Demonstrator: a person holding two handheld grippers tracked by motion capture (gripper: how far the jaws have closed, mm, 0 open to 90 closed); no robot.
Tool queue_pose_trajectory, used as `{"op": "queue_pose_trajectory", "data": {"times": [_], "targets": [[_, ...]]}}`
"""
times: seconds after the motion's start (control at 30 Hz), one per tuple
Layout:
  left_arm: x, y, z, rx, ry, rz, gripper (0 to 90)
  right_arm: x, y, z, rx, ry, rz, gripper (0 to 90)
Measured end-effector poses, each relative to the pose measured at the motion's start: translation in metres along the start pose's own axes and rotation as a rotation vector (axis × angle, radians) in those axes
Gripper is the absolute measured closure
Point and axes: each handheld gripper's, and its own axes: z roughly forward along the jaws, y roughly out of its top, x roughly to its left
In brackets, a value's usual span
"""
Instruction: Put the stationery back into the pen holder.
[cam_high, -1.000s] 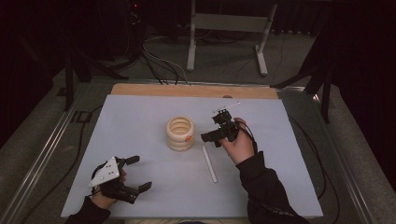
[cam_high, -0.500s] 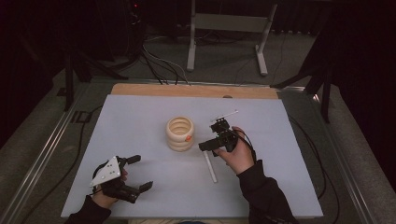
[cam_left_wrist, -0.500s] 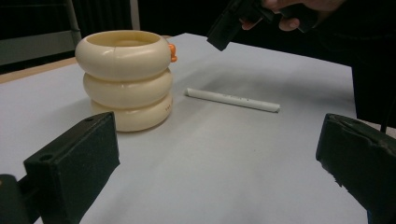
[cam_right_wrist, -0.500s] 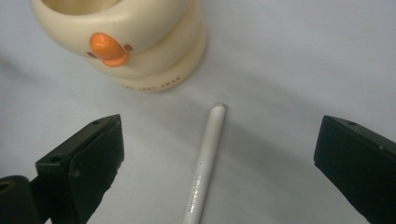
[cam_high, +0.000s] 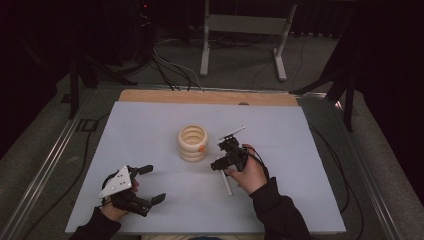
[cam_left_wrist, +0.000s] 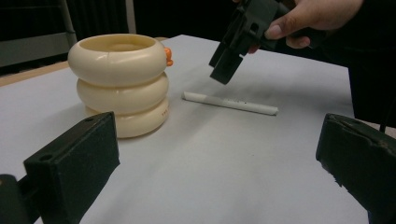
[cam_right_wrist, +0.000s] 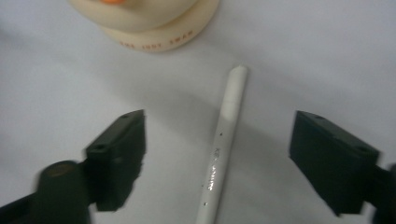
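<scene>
The right gripper (cam_right_wrist: 217, 154) hangs wide open over the white pen (cam_right_wrist: 221, 149), one jaw on each side, touching nothing. The pen lies just beside the cream ring stack (cam_high: 193, 142); its print and the stack's red lettering are too blurred to read. The left gripper (cam_high: 150, 184) rests open and empty near the table's (cam_high: 300, 130) front edge.

On the pale grey table top (cam_high: 150, 125) the only obstacles are a cream stack of three plastic rings (cam_high: 193, 143) near the middle and a thin white stick (cam_right_wrist: 219, 154) lying flat just beside it. The right gripper (cam_right_wrist: 217, 154) hangs above the stick with jaws wide apart, one on each side. The left gripper (cam_high: 150, 185), jaws apart, has bare surface between it and the rings.
</scene>
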Motion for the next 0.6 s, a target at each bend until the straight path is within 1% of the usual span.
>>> {"op": "queue_pose_trajectory", "data": {"times": [0.03, 0.13, 0.2, 0.23, 0.27, 0.3, 0.33, 0.4, 0.43, 0.47, 0.57, 0.6], "targets": [[0.000, 0.000, 0.001, 0.003, -0.003, 0.002, 0.0, 0.001, -0.001, 0.001, 0.007, -0.008, -0.003, 29.4], [-0.002, 0.000, 0.000, 0.003, -0.001, 0.004, 0.0, 0.005, -0.003, 0.004, 0.033, -0.030, -0.013, 39.6], [-0.001, 0.000, -0.002, 0.000, 0.002, 0.001, 0.0, 0.005, -0.003, 0.006, 0.042, -0.040, -0.006, 45.6], [-0.001, 0.000, -0.002, -0.001, 0.004, -0.001, 0.0, 0.005, -0.003, 0.007, 0.042, -0.050, -0.001, 47.3], [-0.001, -0.001, -0.003, -0.001, 0.006, -0.003, 0.0, 0.004, -0.003, 0.008, 0.046, -0.054, 0.000, 50.5], [-0.002, -0.001, -0.003, -0.002, 0.007, -0.003, 0.0, 0.004, -0.003, 0.008, 0.049, -0.056, 0.005, 51.9], [-0.002, -0.001, -0.003, -0.002, 0.007, -0.003, 0.0, 0.004, -0.003, 0.010, 0.055, -0.064, 0.010, 55.8], [-0.002, 0.000, -0.003, -0.001, 0.007, 0.000, 0.0, 0.005, -0.004, 0.013, 0.074, -0.067, 0.015, 59.4], [-0.002, 0.000, -0.003, -0.001, 0.007, 0.000, 0.0, 0.005, -0.004, 0.013, 0.074, -0.067, 0.015, 59.4], [-0.002, 0.000, -0.003, 0.001, 0.006, 0.001, 0.0, 0.007, -0.004, 0.014, 0.083, -0.074, 0.015, 59.8], [-0.002, -0.001, -0.003, 0.002, 0.007, 0.002, 0.0, 0.009, -0.005, 0.017, 0.084, -0.097, 0.016, 65.2], [-0.002, -0.001, -0.003, 0.001, 0.008, 0.000, 0.0, 0.009, -0.004, 0.018, 0.091, -0.098, 0.019, 65.3]]}}
